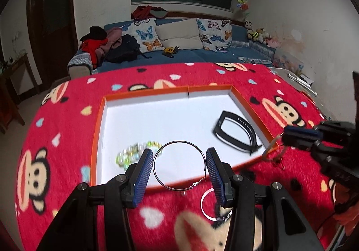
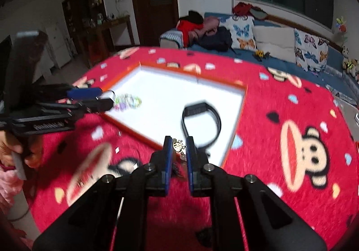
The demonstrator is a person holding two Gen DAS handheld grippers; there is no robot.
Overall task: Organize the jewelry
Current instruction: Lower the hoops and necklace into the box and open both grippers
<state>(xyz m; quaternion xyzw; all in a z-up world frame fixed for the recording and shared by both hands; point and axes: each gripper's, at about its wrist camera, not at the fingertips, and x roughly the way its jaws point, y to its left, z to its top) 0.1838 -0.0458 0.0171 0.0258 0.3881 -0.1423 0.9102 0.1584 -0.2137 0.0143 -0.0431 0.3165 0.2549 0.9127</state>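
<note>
- The left gripper [image 1: 179,170] holds a large thin hoop earring [image 1: 179,164] across its width, the blue pads [image 1: 143,178] pressing on the ring's two sides; the hoop hangs over the near edge of the tray.
- The tray [image 1: 143,91] is a shallow white box lid with an orange rim, lying on a red monkey-print blanket [image 1: 67,138].
- Inside the tray, the left wrist view shows a black wristband [image 1: 235,133] toward the right side and a pale green and white bead bracelet [image 1: 134,153] near the left front corner.
- Only the left wrist view shows a white bangle [image 1: 207,206] lying on the blanket outside the tray, partly hidden behind the right finger of that gripper.
- The right gripper [image 2: 179,150] has its fingers drawn narrow, pinched on a small gold charm pendant [image 2: 178,145]; a pale bead hangs below it. It sits above the tray's near corner, just in front of the wristband.
- In the left wrist view the same gripper appears side-on at the right edge, with gold-toned loops dangling from its tip; the charm itself cannot be made out there.
- Only the right wrist view shows the person's hand [image 2: 13,150] gripping the left tool's handle, plus a pink sleeve.
- A blue sofa [image 1: 179,55] with butterfly cushions stands behind.
</note>
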